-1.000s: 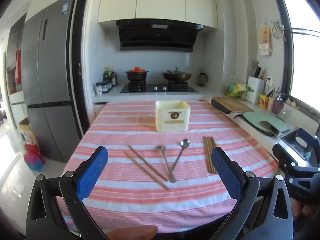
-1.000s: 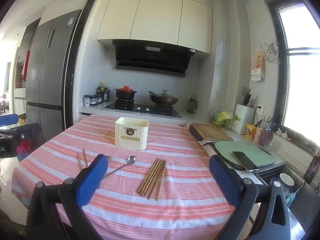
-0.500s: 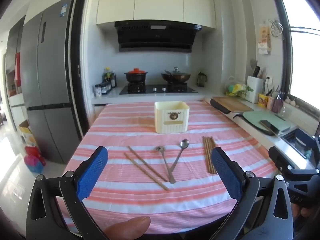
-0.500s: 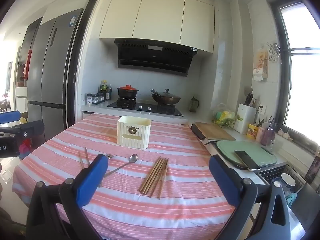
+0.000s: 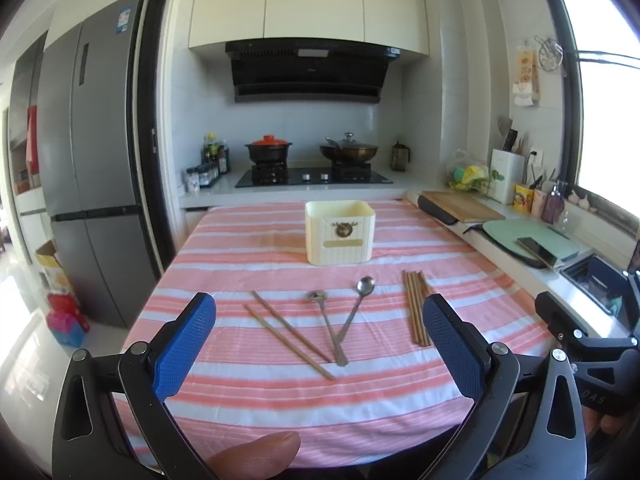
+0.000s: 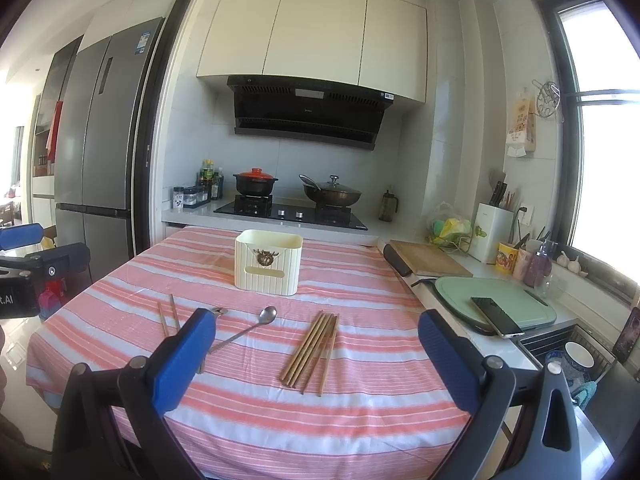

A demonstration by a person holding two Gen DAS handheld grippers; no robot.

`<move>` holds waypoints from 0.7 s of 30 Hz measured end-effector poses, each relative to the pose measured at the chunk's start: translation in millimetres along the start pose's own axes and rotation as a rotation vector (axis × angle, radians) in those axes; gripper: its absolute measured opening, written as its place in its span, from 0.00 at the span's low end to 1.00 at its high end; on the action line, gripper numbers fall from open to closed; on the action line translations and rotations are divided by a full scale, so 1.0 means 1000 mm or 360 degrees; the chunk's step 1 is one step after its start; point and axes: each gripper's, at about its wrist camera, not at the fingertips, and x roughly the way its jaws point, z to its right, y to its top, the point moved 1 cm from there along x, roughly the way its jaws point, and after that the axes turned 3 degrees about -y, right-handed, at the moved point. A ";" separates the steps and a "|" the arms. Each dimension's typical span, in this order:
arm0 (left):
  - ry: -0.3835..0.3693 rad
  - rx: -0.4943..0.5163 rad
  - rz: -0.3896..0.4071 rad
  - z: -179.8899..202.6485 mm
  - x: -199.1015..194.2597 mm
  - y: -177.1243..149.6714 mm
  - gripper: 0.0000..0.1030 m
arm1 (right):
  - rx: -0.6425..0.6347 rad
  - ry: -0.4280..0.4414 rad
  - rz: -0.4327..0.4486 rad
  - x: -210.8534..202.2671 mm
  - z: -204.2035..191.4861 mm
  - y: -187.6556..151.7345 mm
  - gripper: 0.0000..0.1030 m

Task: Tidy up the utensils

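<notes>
**Both grippers spread wide above the near table edge; utensils lie loose on the cloth**

Left gripper (image 5: 319, 340): the jaws stand wide apart with nothing between them. The blue pads (image 5: 184, 346) are raised over the near part of the table. A fingertip (image 5: 256, 454) of the person shows at the bottom edge of the left wrist view.

Right gripper (image 6: 314, 358): the jaws also stand wide apart and hold nothing. It hovers over the near right part of the table, to the right of the left gripper, and its black body appears at the right edge of the left wrist view.

Table: a pink and white striped tablecloth (image 5: 280, 396) covers it. All utensils rest flat on the cloth.

- Loose chopsticks (image 5: 290, 336): two sticks, lying diagonally on the left, side by side but slightly apart.
- Two metal spoons (image 5: 334, 326): bowls point away from the grippers, handles converge and cross at the near end, forming a V. They lie just right of the loose chopsticks.
- Chopstick bundle (image 6: 312, 354): several sticks lying together, roughly parallel, to the right of the spoons and well apart from them.
- Cream utensil holder (image 5: 340, 232): upright, beyond the spoons toward the far side of the table. No utensil projects above its rim.

Surroundings: a stove (image 6: 290, 212) with a red-lidded pot (image 6: 255, 182) and a lidded wok (image 6: 331, 194) stands behind the table. A grey refrigerator (image 5: 90, 152) is on the left. The counter on the right carries a wooden board (image 6: 428, 262) and a green board (image 6: 496, 302) with a phone (image 6: 496, 316) on it.
</notes>
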 end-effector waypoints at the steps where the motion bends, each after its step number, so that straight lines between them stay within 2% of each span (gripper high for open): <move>1: 0.0000 0.0001 0.0001 0.000 0.000 0.000 1.00 | 0.0000 -0.0002 0.0002 0.000 0.000 0.000 1.00; 21: -0.0008 -0.0007 -0.0001 0.000 0.002 0.000 1.00 | 0.0006 -0.0003 0.0008 0.000 0.003 -0.001 1.00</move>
